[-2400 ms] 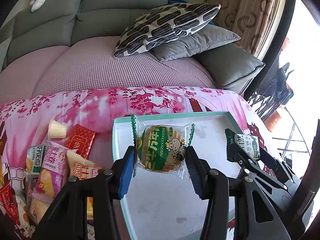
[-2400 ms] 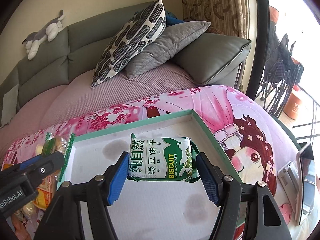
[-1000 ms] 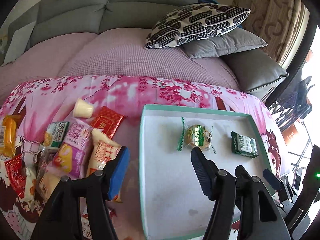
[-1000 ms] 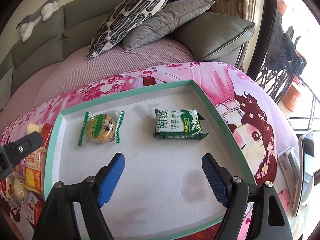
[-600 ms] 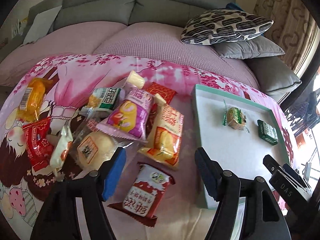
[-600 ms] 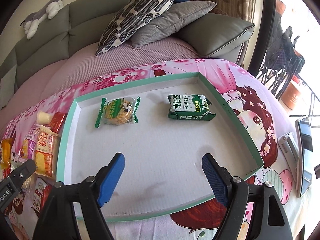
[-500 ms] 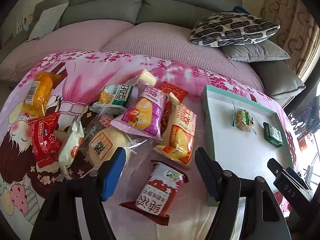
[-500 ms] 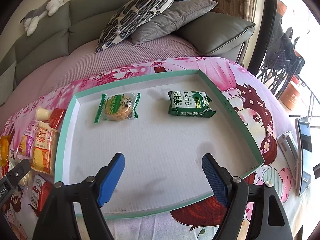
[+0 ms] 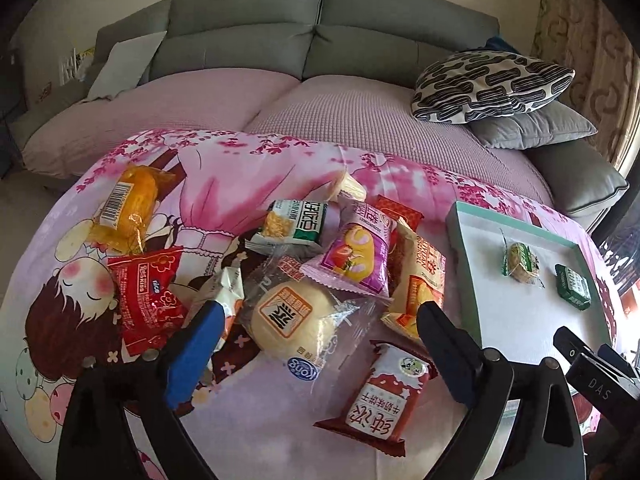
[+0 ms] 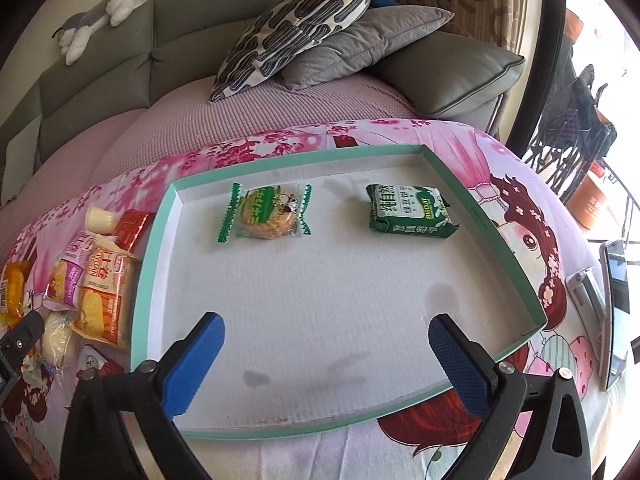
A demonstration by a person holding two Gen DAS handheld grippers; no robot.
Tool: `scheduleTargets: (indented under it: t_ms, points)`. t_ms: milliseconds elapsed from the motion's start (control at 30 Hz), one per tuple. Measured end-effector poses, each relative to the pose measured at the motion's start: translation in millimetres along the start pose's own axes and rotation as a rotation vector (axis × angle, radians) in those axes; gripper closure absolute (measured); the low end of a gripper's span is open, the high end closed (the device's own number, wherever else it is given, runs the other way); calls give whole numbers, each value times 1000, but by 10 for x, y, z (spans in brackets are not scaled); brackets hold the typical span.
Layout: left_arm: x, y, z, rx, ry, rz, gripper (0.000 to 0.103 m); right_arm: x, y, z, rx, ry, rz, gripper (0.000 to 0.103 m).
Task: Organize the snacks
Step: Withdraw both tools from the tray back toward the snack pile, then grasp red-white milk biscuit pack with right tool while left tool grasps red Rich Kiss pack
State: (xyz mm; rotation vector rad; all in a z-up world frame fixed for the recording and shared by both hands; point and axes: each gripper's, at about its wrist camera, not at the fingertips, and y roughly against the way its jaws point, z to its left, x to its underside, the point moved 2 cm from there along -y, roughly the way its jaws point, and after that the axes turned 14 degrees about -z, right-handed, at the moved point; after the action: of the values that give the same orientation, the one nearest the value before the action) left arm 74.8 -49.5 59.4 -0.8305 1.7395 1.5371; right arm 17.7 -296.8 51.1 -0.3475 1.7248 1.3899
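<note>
Teal-rimmed tray (image 10: pixel 154 248) holds two green biscuit packs; beside its left wall lies the snack heap, where the round bun pack (image 9: pixel 294 320) sits just ahead of the left gripper (image 9: pixel 320 330), nearer than the right gripper (image 10: pixel 326 338), both empty, jaws opening.

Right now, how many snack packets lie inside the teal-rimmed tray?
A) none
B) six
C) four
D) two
D: only the round green-wrapped biscuit and the green biscuit pack lie in the tray; the other snacks sit outside it on the pink cloth.
</note>
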Motion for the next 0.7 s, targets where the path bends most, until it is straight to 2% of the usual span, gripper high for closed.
scheduleTargets:
  t_ms: [167,400,700]
  points:
    - [-39,57,137,-33,-10,-20,6,-2,43,171,-29,60,-34,0]
    - [-96,140,509,-119,-6,-3,6,11,138,509,-162,89,-55,0]
    - [-77,243,1132,-241,79,30,6,156,286,1132,-296,160,-30,0]
